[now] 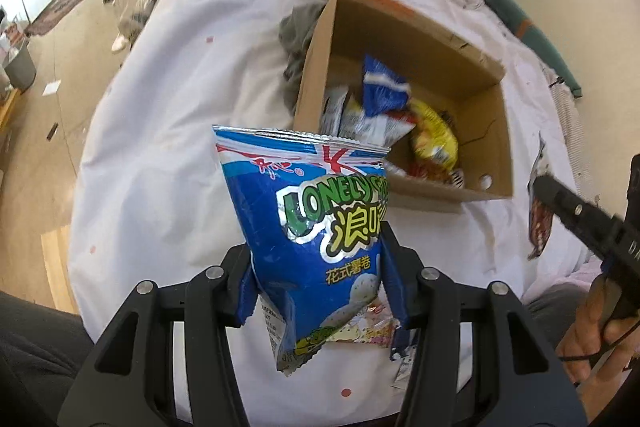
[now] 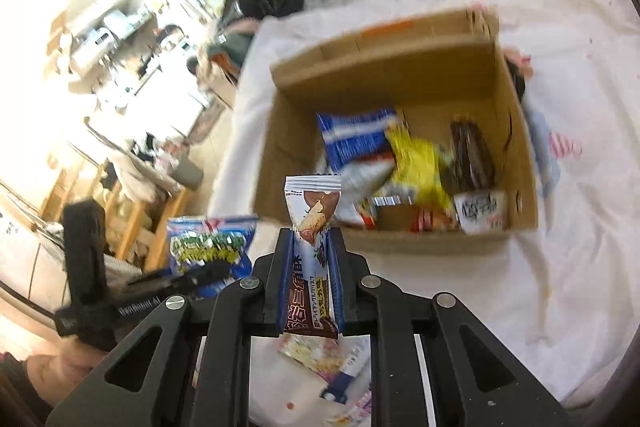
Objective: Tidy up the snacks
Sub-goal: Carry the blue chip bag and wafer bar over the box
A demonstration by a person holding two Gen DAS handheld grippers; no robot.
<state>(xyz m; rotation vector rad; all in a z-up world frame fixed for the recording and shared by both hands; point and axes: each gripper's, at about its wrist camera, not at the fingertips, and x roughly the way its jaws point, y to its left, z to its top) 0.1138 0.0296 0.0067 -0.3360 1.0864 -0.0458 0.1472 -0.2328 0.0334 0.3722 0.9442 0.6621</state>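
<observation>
Left tool (image 1: 316, 291): clamped on blue bag (image 1: 312, 227), gripped across its lower half, long axis upright along the fingers, top seal pointing away from the tool. Clear of the bed.

Right tool (image 2: 310, 279): closed tight on bar (image 2: 314, 251), a slim chocolate wafer packet, long axis running straight out between the fingers, top end standing free past the tips.

Box (image 1: 460, 193): open cardboard, on white sheet (image 1: 168, 115) of the bed. Ahead of and below both tools. From the left tool it lies ahead and to the right; from the right tool it lies almost dead ahead, near wall just past the bar's free end. Holds several packets already, blue, yellow and dark among them.

Nearer hand: judged the right, since its bar points at the near wall. The left would need to swing right to clear the near-left corner.

Loose packets (image 2: 316, 355): on the sheet beneath the right tool.
</observation>
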